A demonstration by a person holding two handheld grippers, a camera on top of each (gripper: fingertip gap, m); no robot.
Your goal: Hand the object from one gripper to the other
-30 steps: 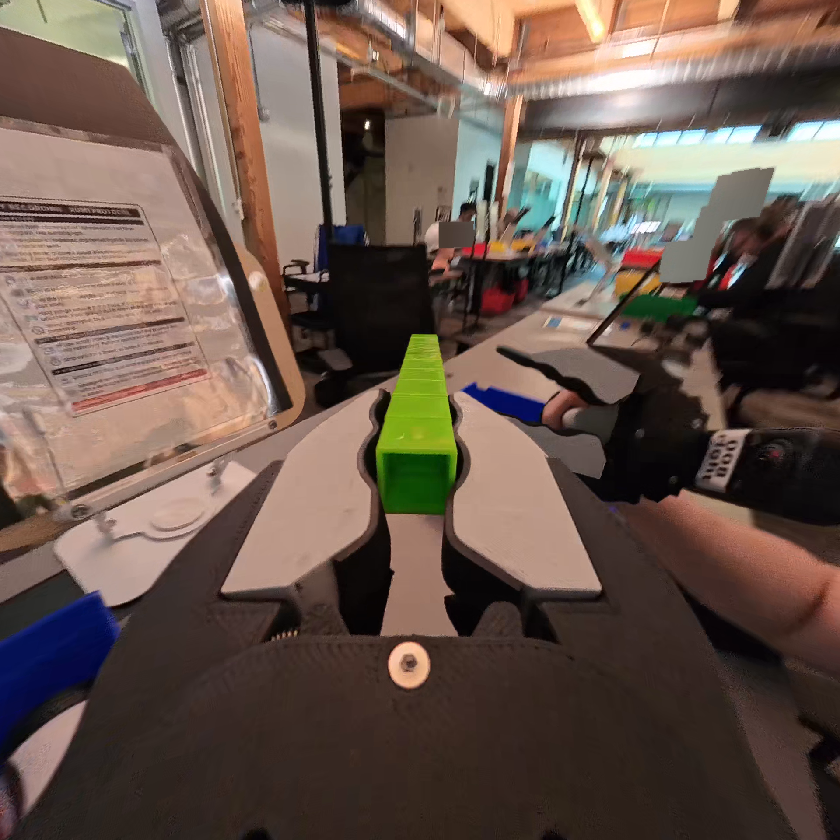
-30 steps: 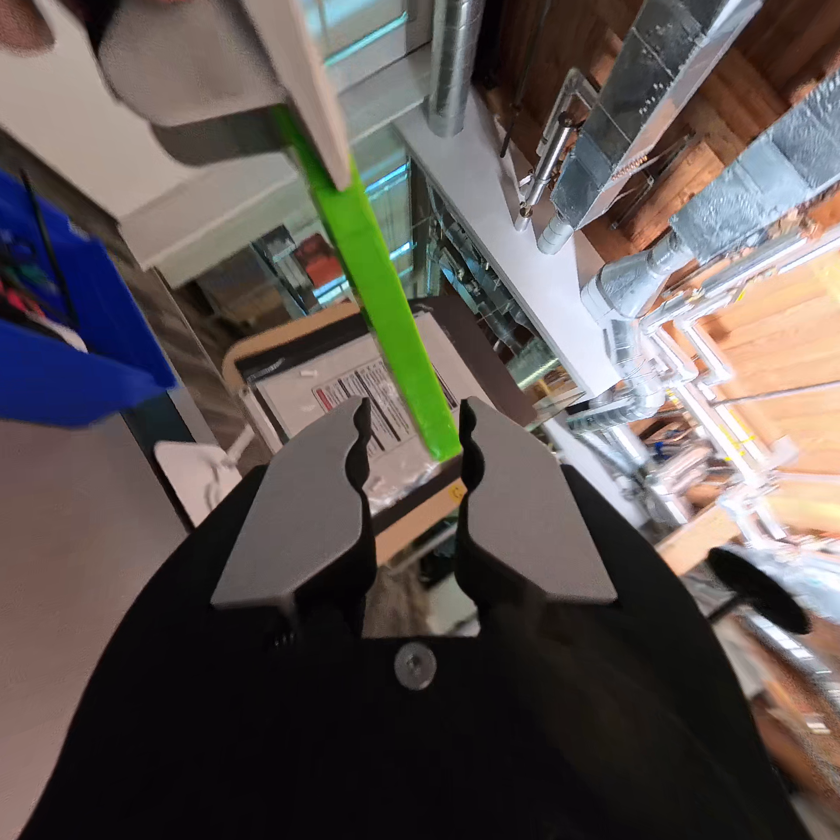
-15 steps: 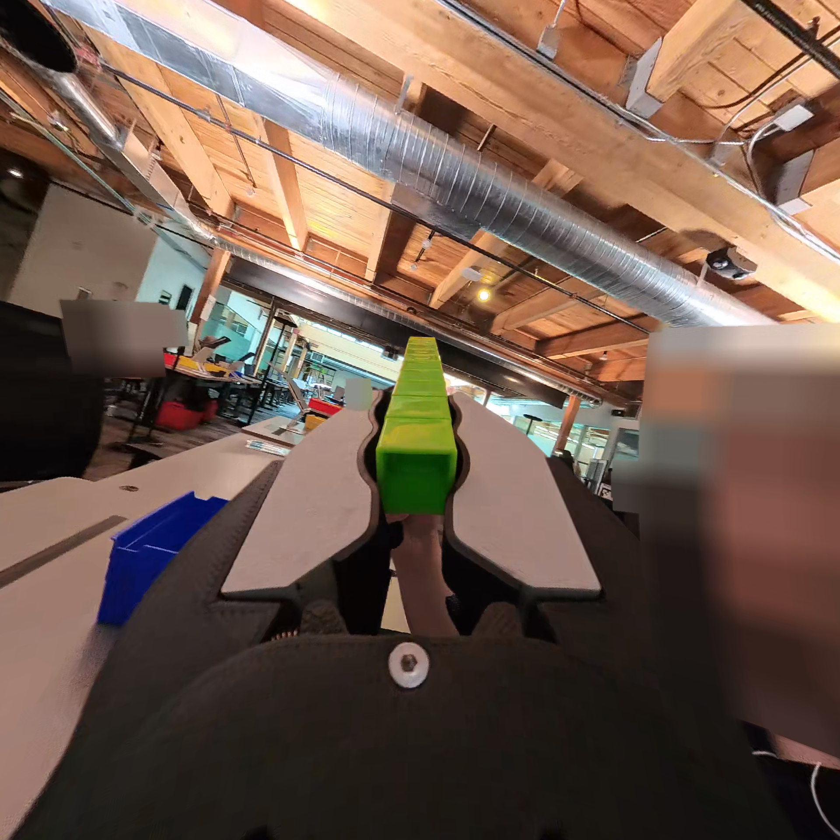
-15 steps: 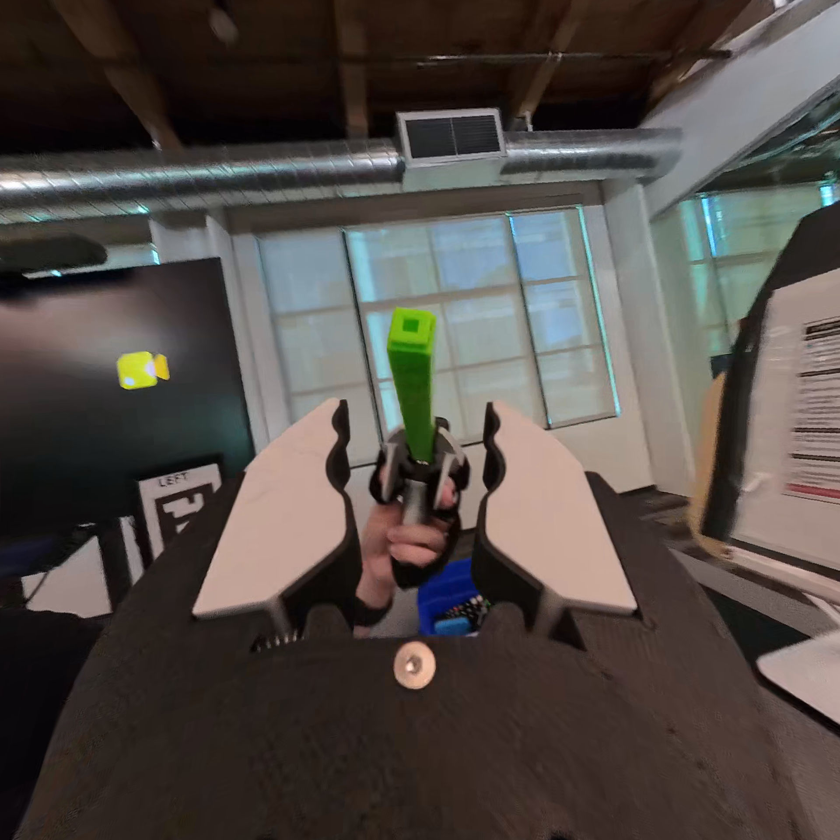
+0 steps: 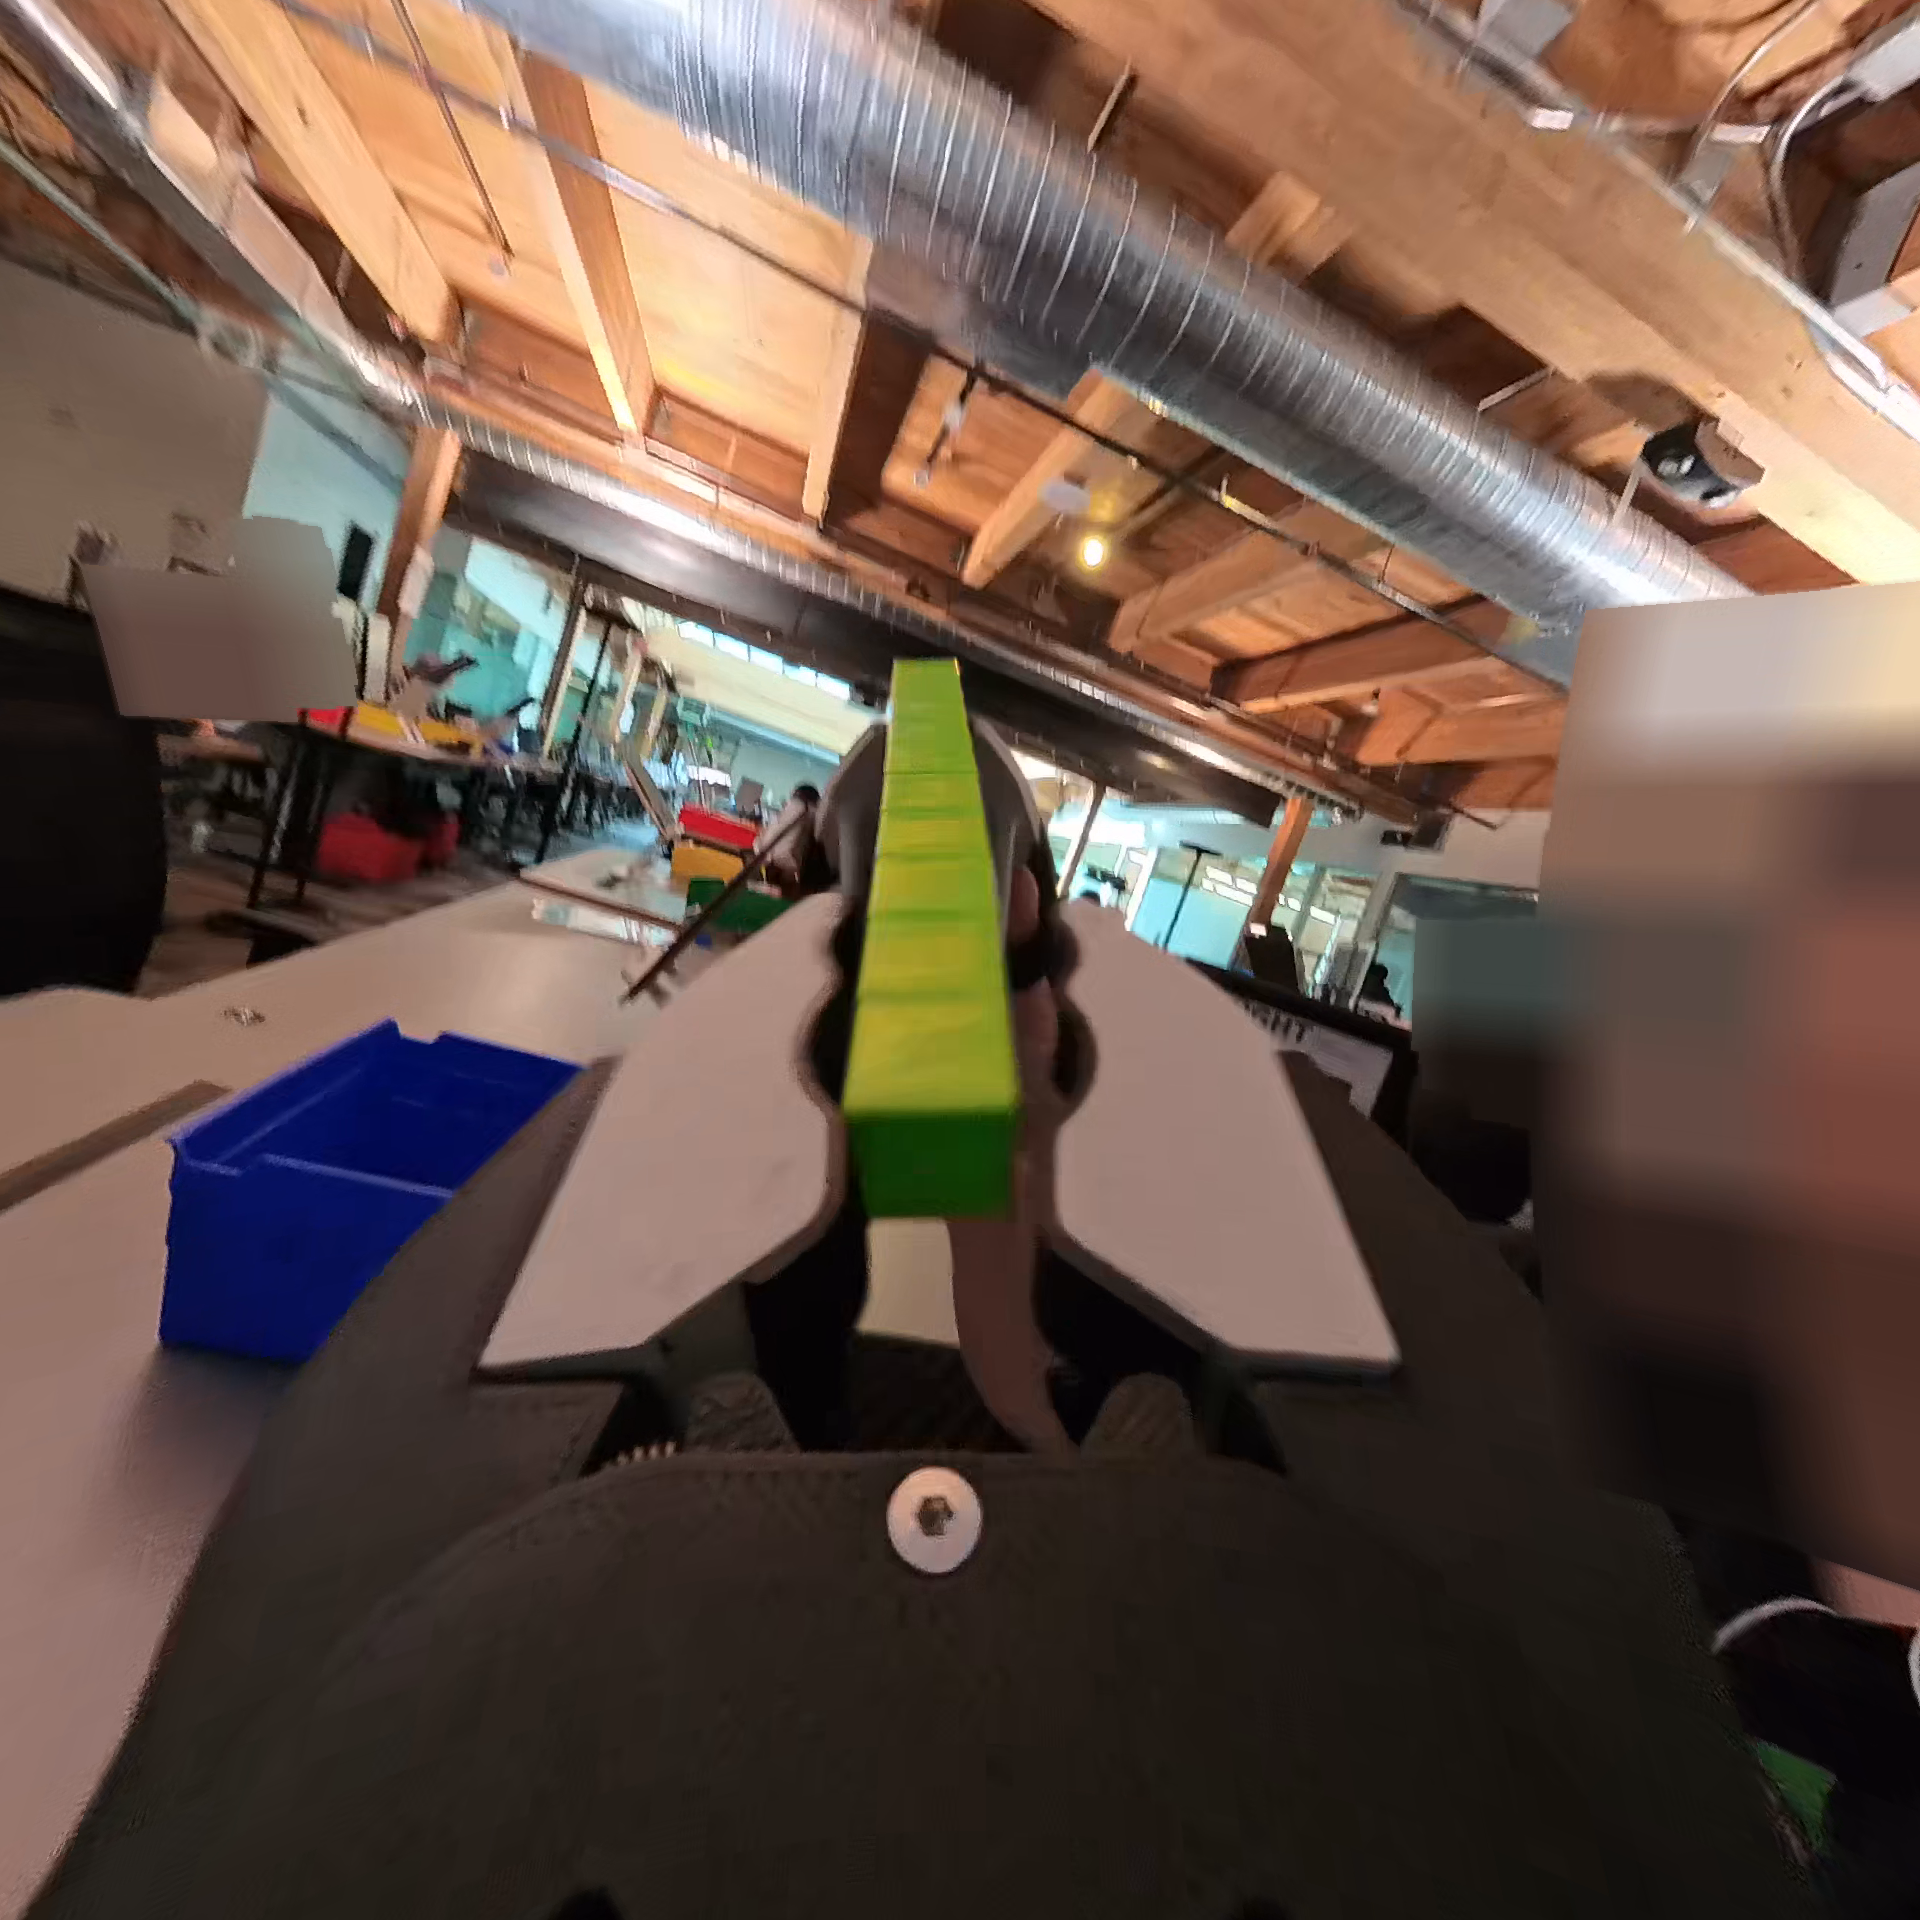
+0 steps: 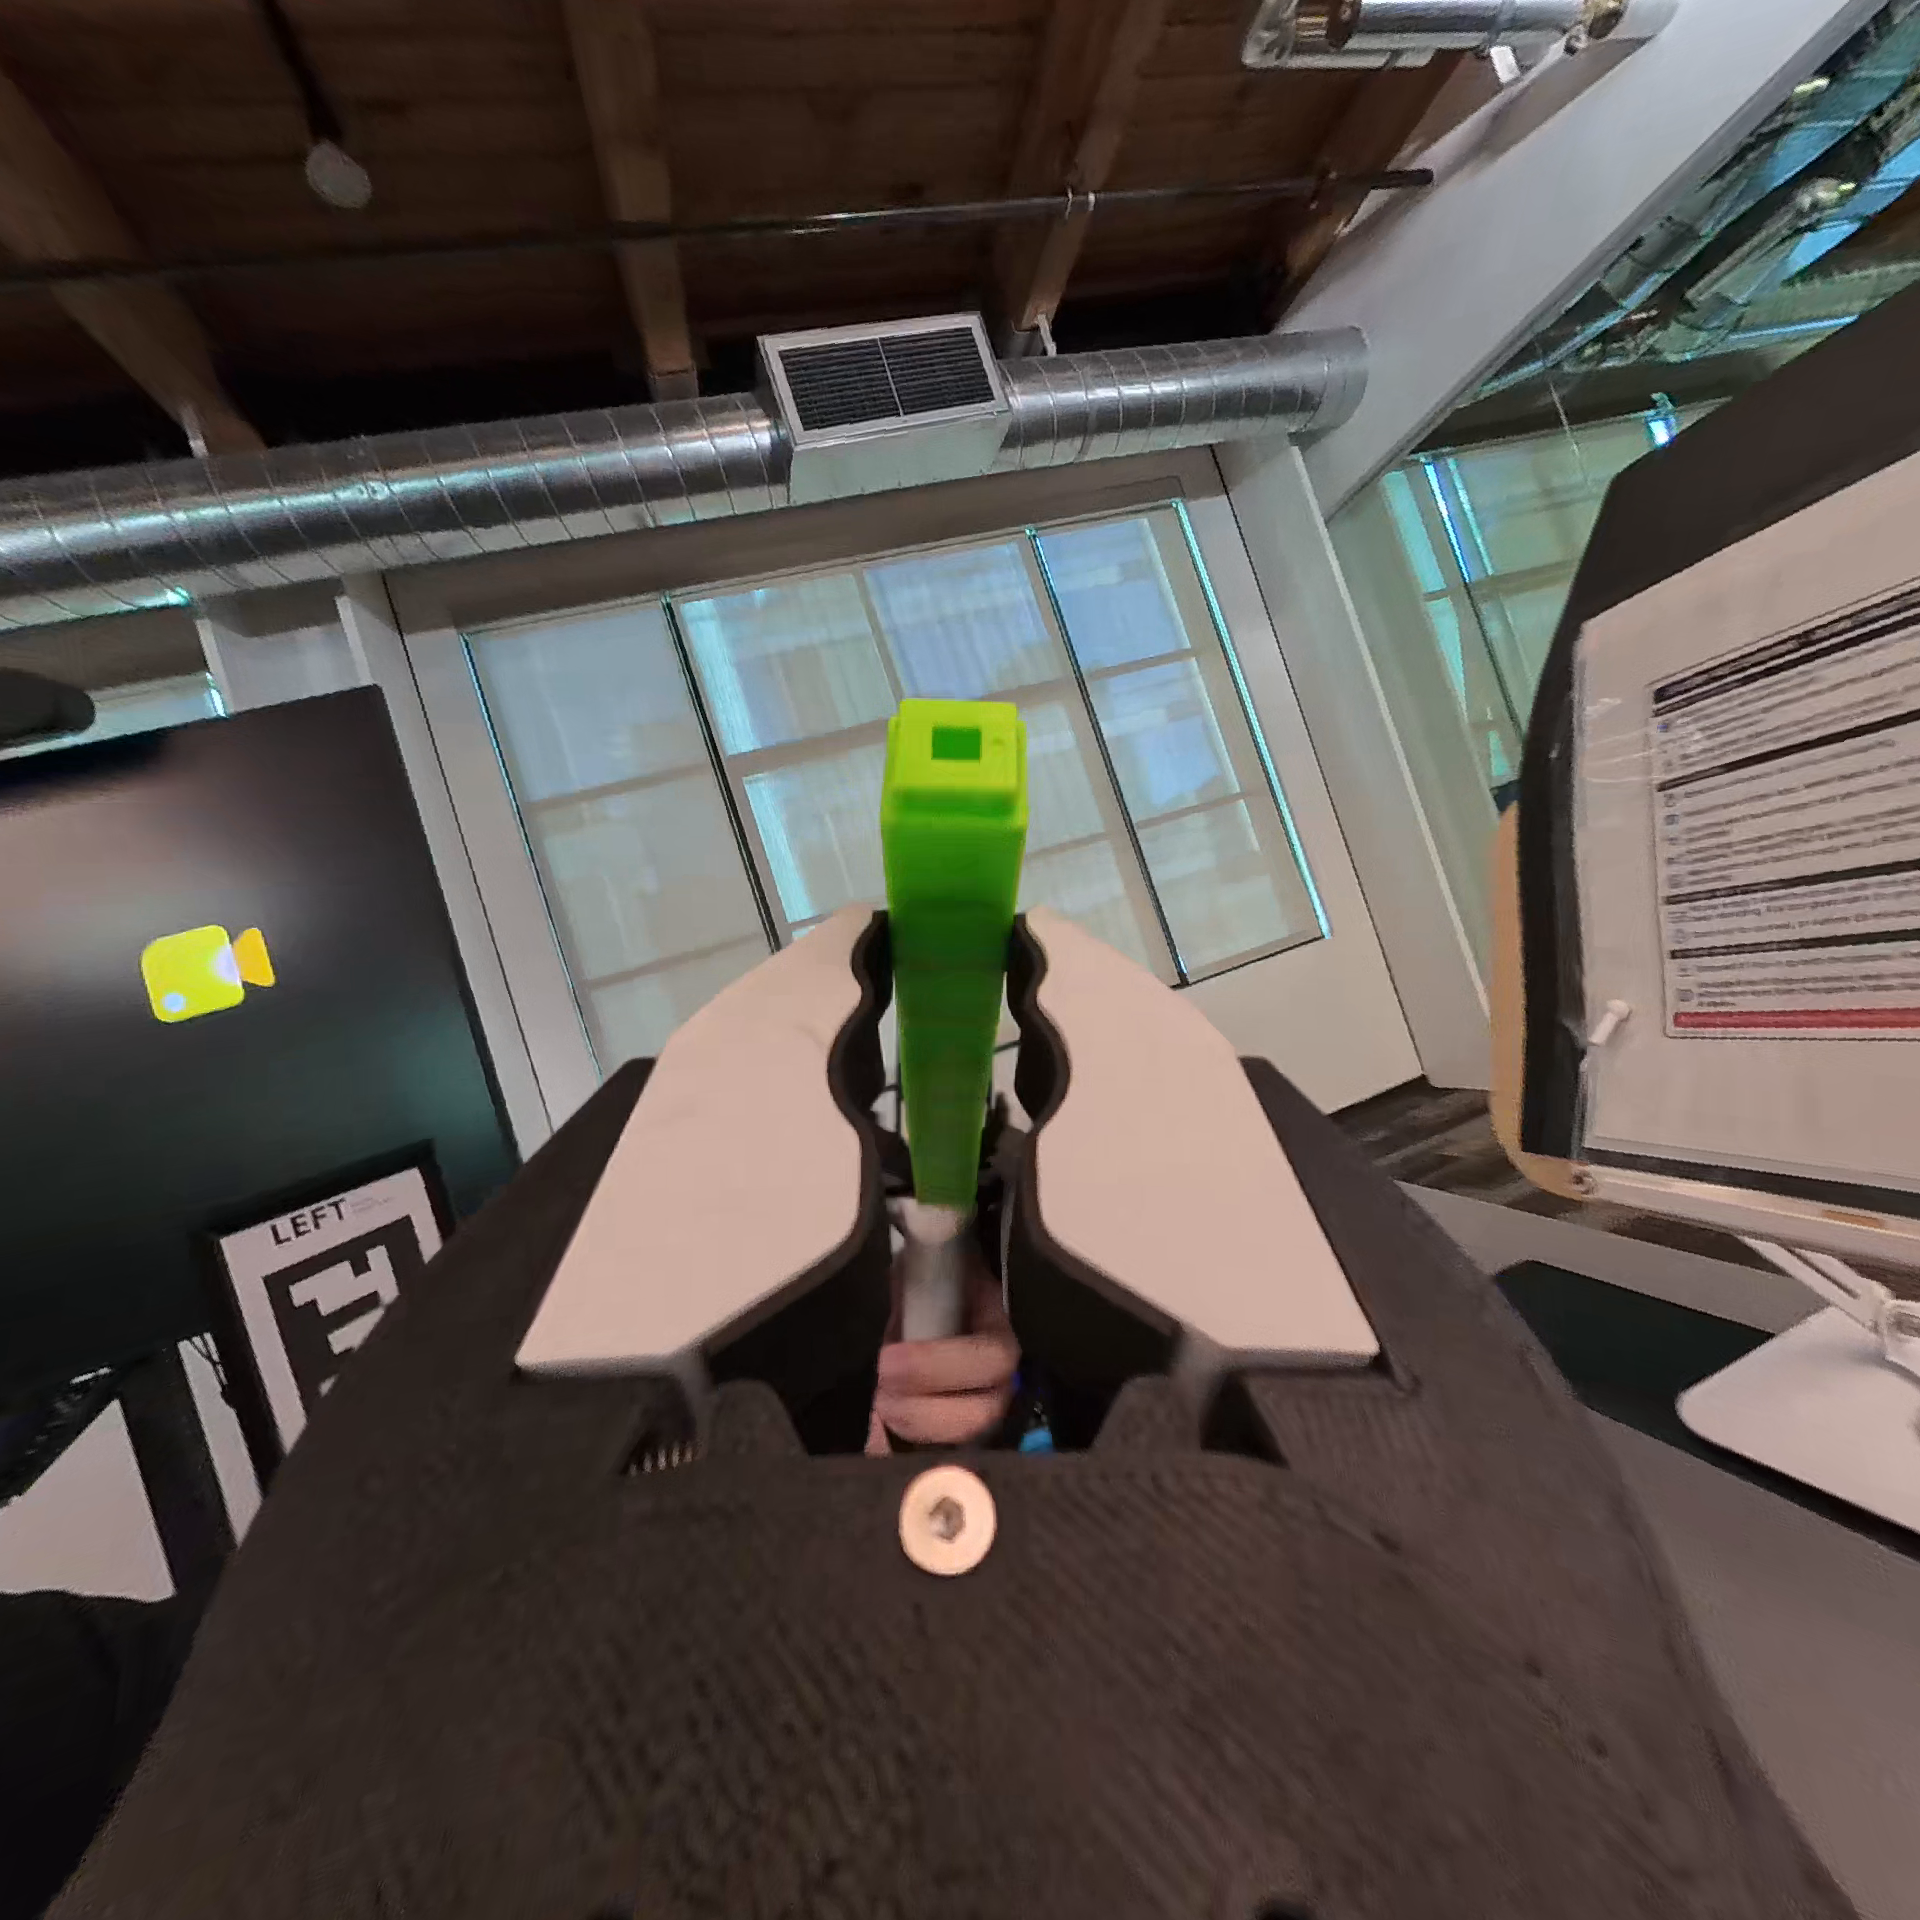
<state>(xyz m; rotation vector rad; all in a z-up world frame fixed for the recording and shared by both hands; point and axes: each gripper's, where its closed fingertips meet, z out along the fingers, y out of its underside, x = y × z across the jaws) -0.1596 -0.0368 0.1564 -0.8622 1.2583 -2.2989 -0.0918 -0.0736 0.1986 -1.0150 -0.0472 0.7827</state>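
While the green bar (image 5: 930,1039) runs straight out along the left wrist view, the left tongs (image 5: 951,920) stand released around its near end. The fingers (image 5: 707,1122) are spread wider than the bar. A clear gap shows on the right side, where part of a hand (image 5: 1034,966) can be seen behind. On the left side the bar lies so close to the finger that I cannot tell whether they touch. The bar is made of short square segments joined in a row. At its far end two grey fingers flank it from either side.

In the right wrist view the right tongs (image 6: 951,925) are clenched on the bar (image 6: 951,831), which stands nearly upright between them. Both wavy inner edges press its sides near the fingertips. The upper part of the bar sticks out past the tips, and its square end has a small recess in the middle. Its lower end reaches down into the gap between the fingers. There a pale finger of the other tongs shows edge-on, with the hand (image 6: 945,1382) that holds them below it. So the bar is up in the air, gripped by the right tongs.

A blue bin (image 5: 312,1174) sits on the grey bench (image 5: 104,1455) to the left, well apart from the bar. Behind the right tongs are a dark screen (image 6: 208,987), a window (image 6: 883,748) and a printed sheet on a stand (image 6: 1766,883).
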